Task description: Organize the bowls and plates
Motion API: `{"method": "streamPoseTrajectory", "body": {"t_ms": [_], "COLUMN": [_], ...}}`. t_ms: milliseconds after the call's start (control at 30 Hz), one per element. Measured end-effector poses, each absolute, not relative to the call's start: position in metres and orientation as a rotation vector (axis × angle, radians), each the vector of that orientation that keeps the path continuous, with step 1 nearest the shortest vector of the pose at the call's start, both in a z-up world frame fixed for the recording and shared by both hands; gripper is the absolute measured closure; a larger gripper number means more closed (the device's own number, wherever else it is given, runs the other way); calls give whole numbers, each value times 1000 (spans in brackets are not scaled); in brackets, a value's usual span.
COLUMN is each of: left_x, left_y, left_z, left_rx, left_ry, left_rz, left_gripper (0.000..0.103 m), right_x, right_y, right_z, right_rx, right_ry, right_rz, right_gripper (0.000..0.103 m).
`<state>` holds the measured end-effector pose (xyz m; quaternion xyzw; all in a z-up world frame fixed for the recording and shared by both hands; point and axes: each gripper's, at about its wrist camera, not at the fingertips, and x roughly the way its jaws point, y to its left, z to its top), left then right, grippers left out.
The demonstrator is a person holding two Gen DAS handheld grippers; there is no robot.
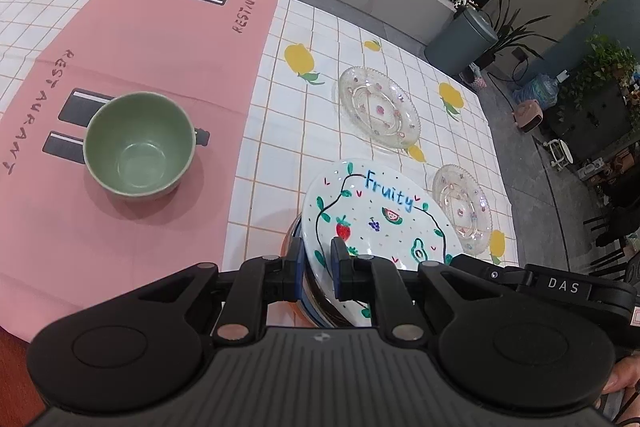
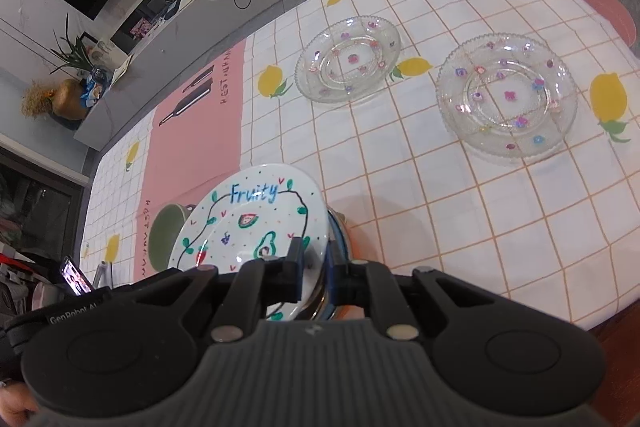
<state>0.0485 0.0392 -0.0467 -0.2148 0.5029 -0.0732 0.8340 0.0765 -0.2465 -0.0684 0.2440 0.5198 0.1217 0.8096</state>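
Over tablecloth [image 1: 280,115] | left claw [image 1: 318,261] and right claw [image 2: 316,259] both clamp Fruity plate [image 1: 380,219] rim | green bowl [image 1: 138,143] apart

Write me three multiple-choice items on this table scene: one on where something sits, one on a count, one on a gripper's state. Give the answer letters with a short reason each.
1. Where does the green bowl sit?
A. on the pink placemat
B. inside a glass plate
C. on the floor

2. How many clear glass plates lie on the checked tablecloth?
A. one
B. two
C. four

3. What is the left gripper doing?
A. hanging open over the bowl
B. shut on the rim of the Fruity plate stack
C. holding a spoon

Answers:
1 A, the bowl stands on the pink mat, on its printed dark shapes.
2 B, the right wrist view shows one glass plate farther off and another glass plate to its right.
3 B, its blue pads clamp the stack's edge; the right gripper grips the opposite rim.
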Motion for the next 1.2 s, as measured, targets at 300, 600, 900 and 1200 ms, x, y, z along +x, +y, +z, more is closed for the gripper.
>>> {"method": "streamPoseTrajectory", "body": {"t_ms": [300,600,900,1200], "left_x": [50,77,122,168], "left_y": [36,41,61,79], "left_z": [-43,-38,-46,-77], "left_rx": [-438,-424,-467,-470], "left_ry": [1056,1033,1032,1076], "left_rz": [-158,-156,-138,-71], "left_gripper": [88,88,88,88], "right_x": [75,96,145,210], "right_y": [-250,-247,-234,-207], "right_z": [-66,-61,-57,-82], "right_rx": [528,538,533,483], "right_ry": [1099,1083,1059,1117], "right_rz": [260,263,290,322], "right_gripper": [94,94,95,95]}}
